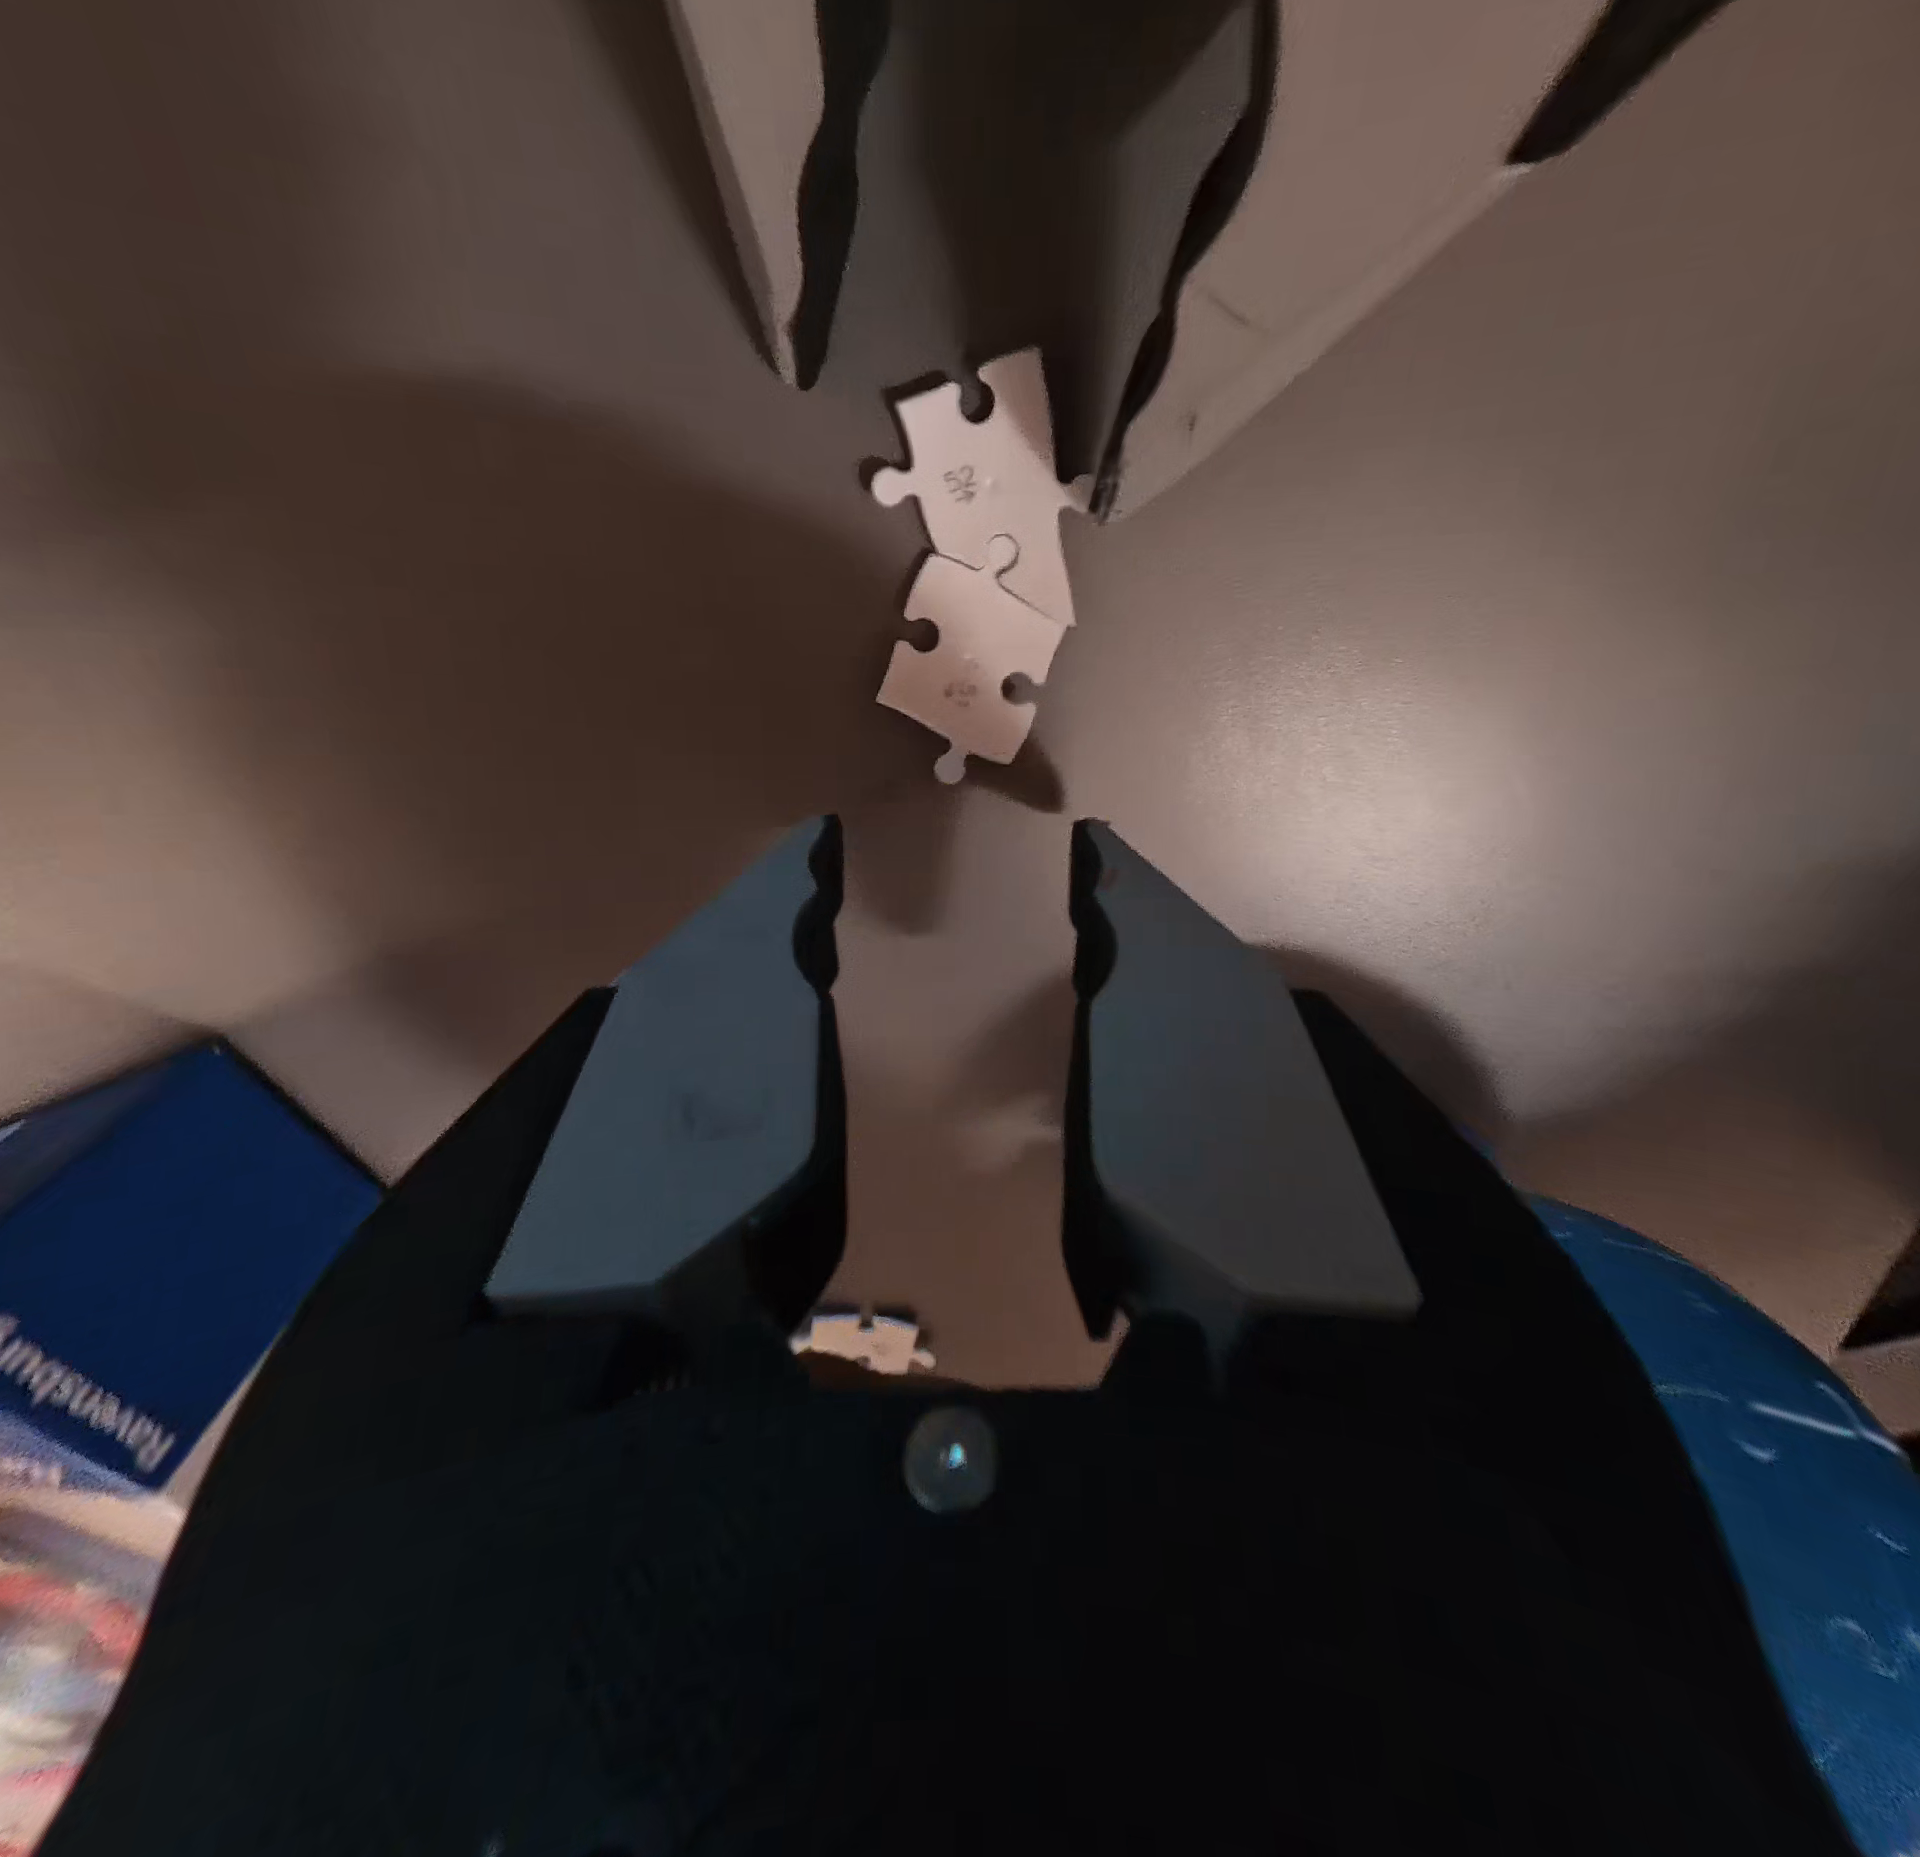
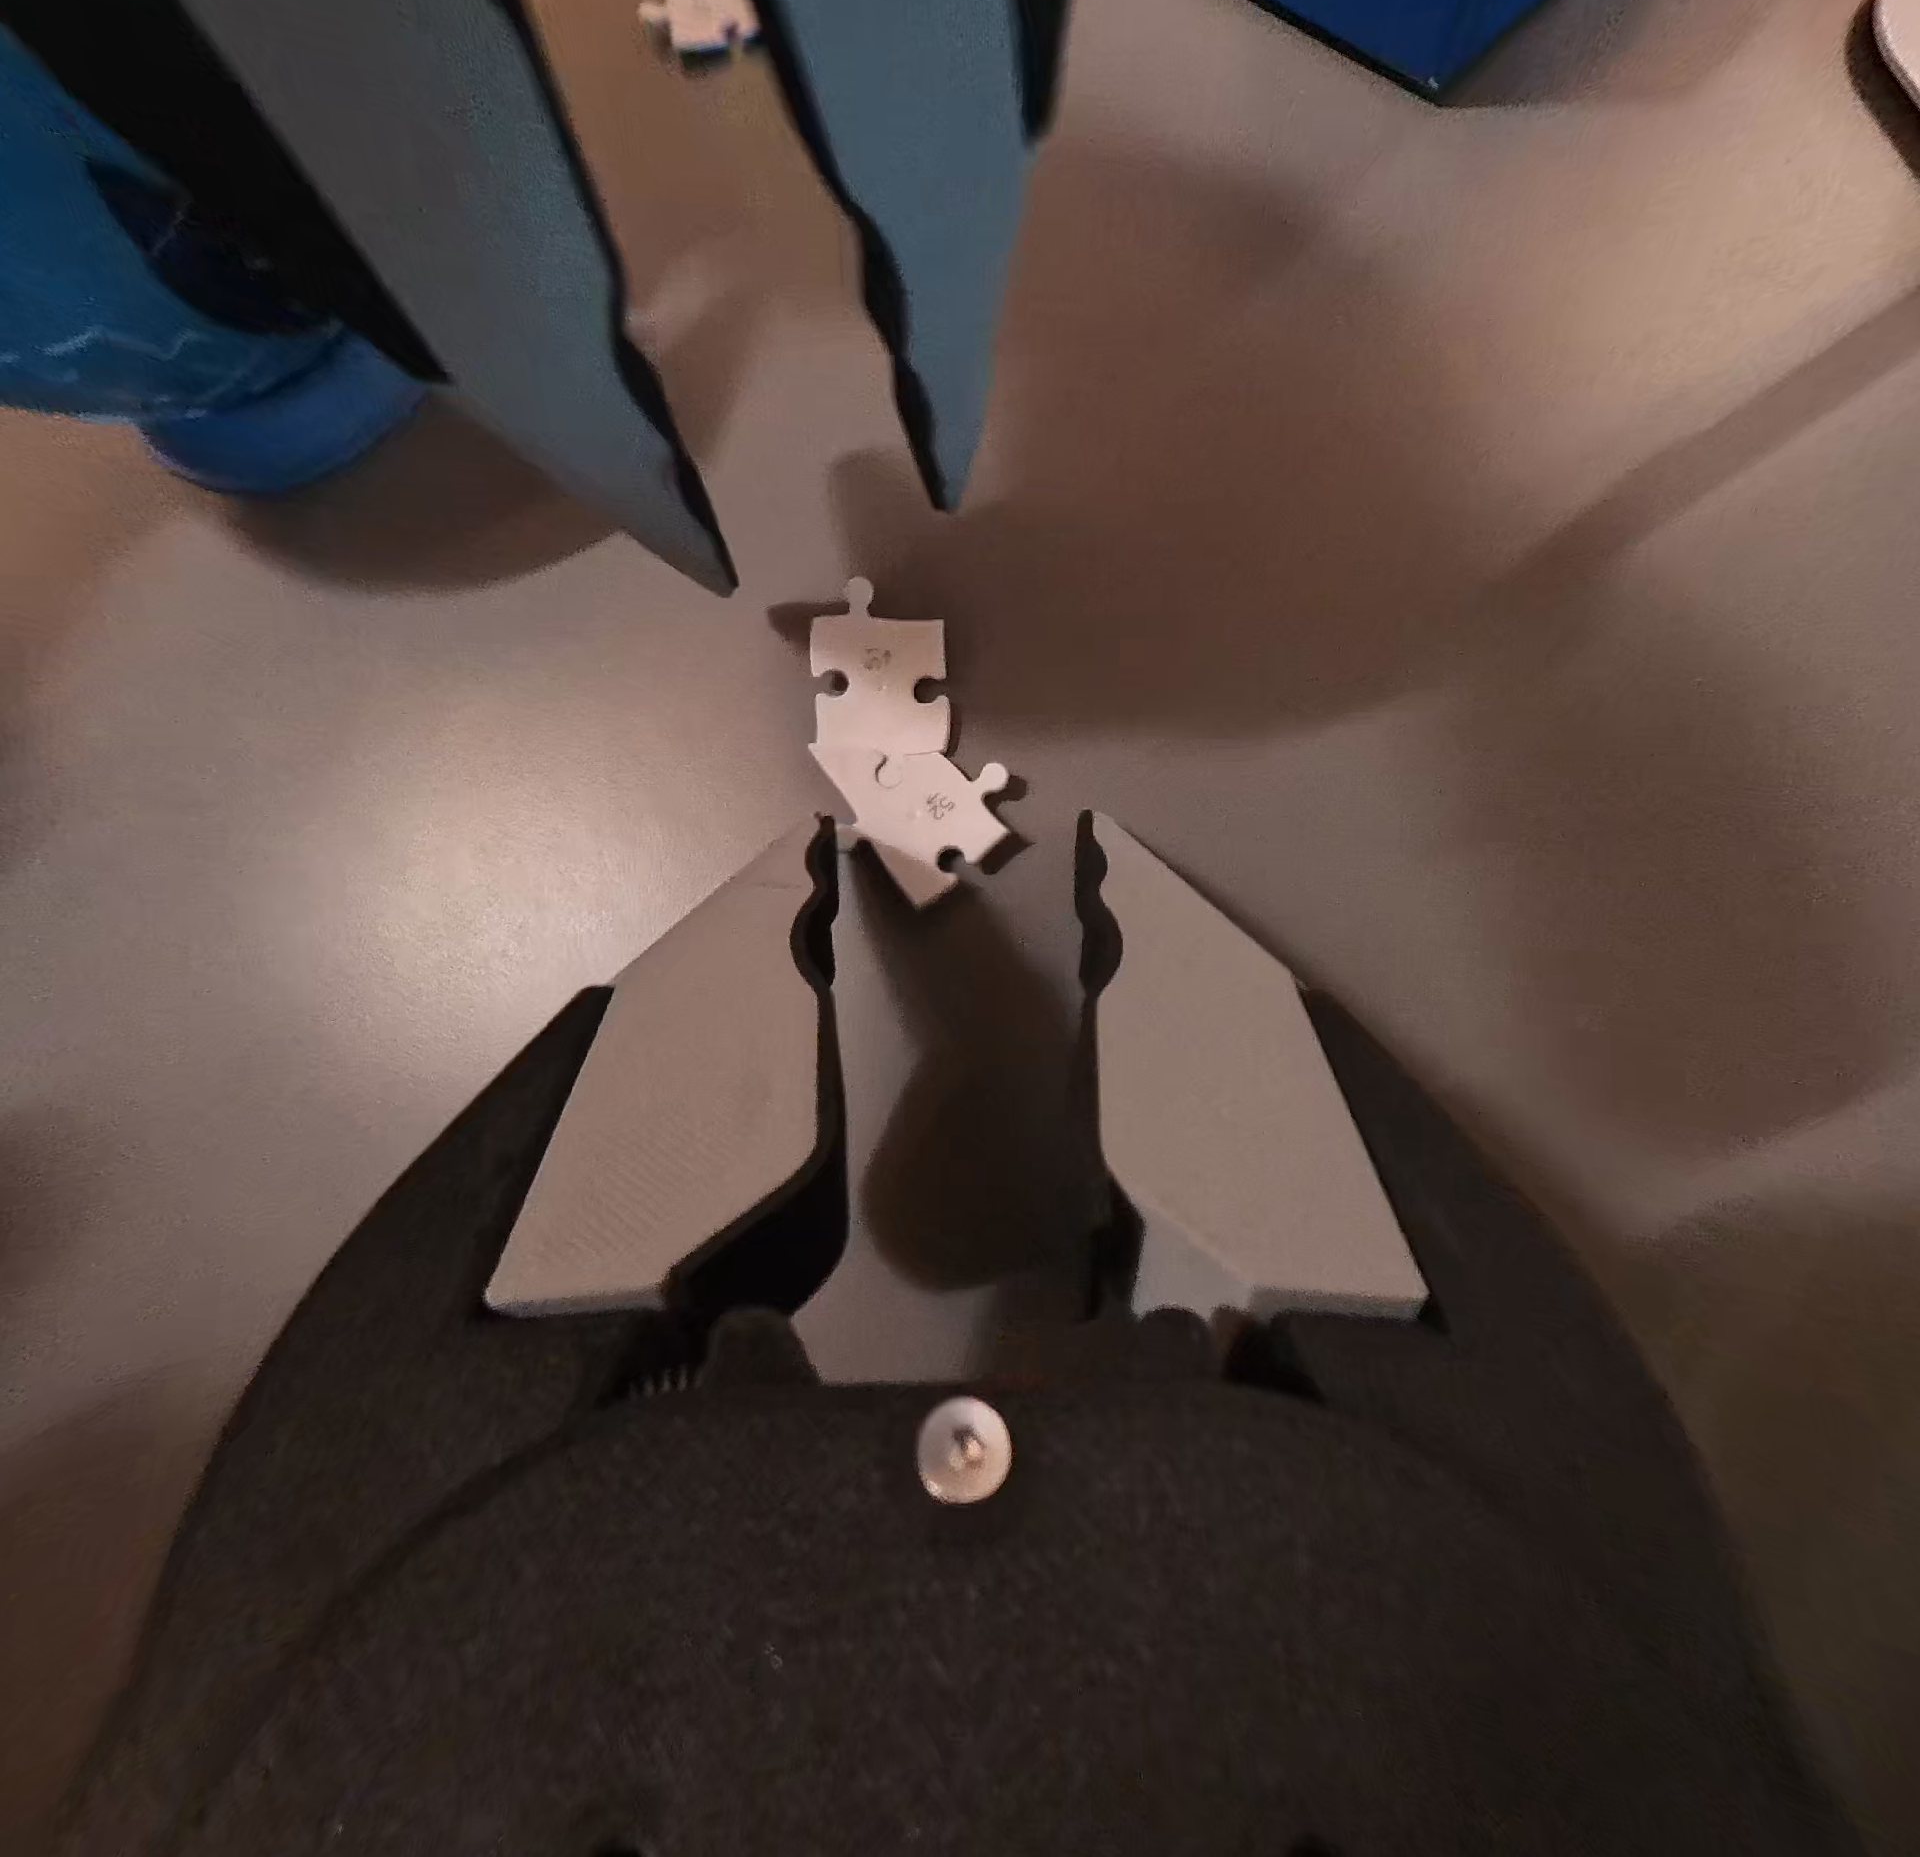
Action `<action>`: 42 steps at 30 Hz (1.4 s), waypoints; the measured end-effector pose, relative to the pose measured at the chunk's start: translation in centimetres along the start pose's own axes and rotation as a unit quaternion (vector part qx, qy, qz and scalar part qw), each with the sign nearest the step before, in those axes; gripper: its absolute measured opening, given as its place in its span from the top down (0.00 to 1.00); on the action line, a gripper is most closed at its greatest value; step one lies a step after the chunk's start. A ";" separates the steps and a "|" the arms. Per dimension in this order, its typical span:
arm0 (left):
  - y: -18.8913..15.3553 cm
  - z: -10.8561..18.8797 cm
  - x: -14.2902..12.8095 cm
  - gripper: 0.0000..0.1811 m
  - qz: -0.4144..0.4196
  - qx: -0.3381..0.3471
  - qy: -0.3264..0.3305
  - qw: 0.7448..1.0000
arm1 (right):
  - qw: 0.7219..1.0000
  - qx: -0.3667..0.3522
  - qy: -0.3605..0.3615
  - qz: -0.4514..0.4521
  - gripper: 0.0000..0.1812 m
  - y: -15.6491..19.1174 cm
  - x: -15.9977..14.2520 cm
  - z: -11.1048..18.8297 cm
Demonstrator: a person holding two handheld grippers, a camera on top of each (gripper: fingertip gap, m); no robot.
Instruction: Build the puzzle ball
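In the left wrist view, the left gripper (image 1: 954,831), with grey wedge-shaped fingers on a black body, hangs with its jaws apart and empty just short of two pale, curved cardboard puzzle pieces lying blank side up on the smooth grey-brown tabletop (image 1: 1455,768). The nearer puzzle piece (image 1: 966,680) overlaps the farther puzzle piece (image 1: 987,457) at a crooked angle, their tab and notch meeting only loosely as far as I can judge, and the right gripper (image 1: 951,446) stands over the far piece. A dark blue cardboard box (image 1: 156,1236) lies at the lower left. In the right wrist view, the right gripper's jaws also stand apart, gripping nothing; one fingertip (image 2: 826,841) sits at the edge of the angled piece, though contact is unclear. A third loose puzzle piece (image 2: 701,15) lies beyond the left gripper. The risk, I judge, is that pressing down on a misaligned joint bends the tab or skids both pieces across the slick surface, and that a jaw closing on the overlap lifts one piece off the other.
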State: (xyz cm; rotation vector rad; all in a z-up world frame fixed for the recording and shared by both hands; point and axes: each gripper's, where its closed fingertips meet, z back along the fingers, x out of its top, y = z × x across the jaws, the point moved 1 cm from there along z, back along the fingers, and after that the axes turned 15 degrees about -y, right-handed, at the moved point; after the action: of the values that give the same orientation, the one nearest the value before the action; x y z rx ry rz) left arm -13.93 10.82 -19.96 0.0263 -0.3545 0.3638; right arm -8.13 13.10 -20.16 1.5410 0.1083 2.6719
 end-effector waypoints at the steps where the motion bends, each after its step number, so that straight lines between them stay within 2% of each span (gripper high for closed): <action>1: -0.1 -0.4 0.0 0.75 -0.003 -0.010 0.005 1.000 | 1.000 -0.001 0.002 0.019 0.76 0.1 -0.1 -0.1; 3: 0.4 -0.6 0.5 0.77 -0.013 -0.003 -0.005 1.000 | 0.999 0.002 -0.003 0.052 0.77 0.4 -0.2 -0.2; 4: 0.5 -0.7 0.6 0.77 -0.013 -0.003 -0.004 1.000 | 0.999 0.008 -0.007 0.053 0.82 0.5 -0.2 -0.2; 8: 0.5 -0.9 1.3 0.78 -0.007 -0.014 -0.030 0.999 | 0.999 0.015 -0.008 0.045 0.89 0.7 -0.1 -0.3; 11: 0.3 -1.0 1.6 0.87 -0.001 -0.022 -0.043 0.999 | 0.999 0.007 -0.005 0.044 0.89 0.6 0.0 -0.4; 14: 0.3 -1.0 1.7 0.87 0.004 -0.026 -0.055 0.998 | 1.000 0.011 -0.012 0.020 0.89 0.4 0.0 -0.3; 18: 0.0 -1.0 1.6 0.89 0.029 -0.037 -0.069 0.996 | 0.999 0.022 -0.031 0.000 0.95 0.5 0.6 0.0; 24: 0.1 -0.6 1.5 0.90 0.011 -0.013 -0.070 0.997 | 0.998 0.035 -0.040 -0.025 0.96 0.9 0.7 -0.2; 26: 0.5 -0.2 2.0 0.99 0.016 0.008 -0.082 0.996 | 0.996 0.057 -0.052 -0.041 0.98 1.4 1.1 0.0; 27: 0.5 0.1 2.3 1.00 0.026 0.008 -0.091 0.995 | 0.995 0.058 -0.060 -0.048 1.00 1.5 1.5 0.1; 31: 0.5 0.6 2.2 1.00 0.027 0.013 -0.086 0.996 | 0.997 0.039 -0.061 -0.037 1.00 1.1 1.6 0.2; 37: 0.7 1.1 0.1 1.00 0.024 0.038 -0.051 0.998 | 0.998 0.042 -0.038 -0.030 1.00 1.3 0.9 0.3; 40: 0.8 3.1 -0.3 1.00 0.044 0.043 -0.071 0.996 | 0.999 0.027 -0.030 -0.026 0.98 0.9 0.7 0.0; 42: 0.9 4.8 0.0 1.00 0.067 0.046 -0.105 0.991 | 0.999 0.011 -0.028 -0.019 0.93 0.4 0.7 -0.1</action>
State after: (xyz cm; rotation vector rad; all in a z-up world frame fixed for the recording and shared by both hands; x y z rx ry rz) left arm -15.86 11.20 -15.50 0.1316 -0.5486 0.5116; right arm -8.55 12.72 -19.58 1.6013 0.1637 2.6052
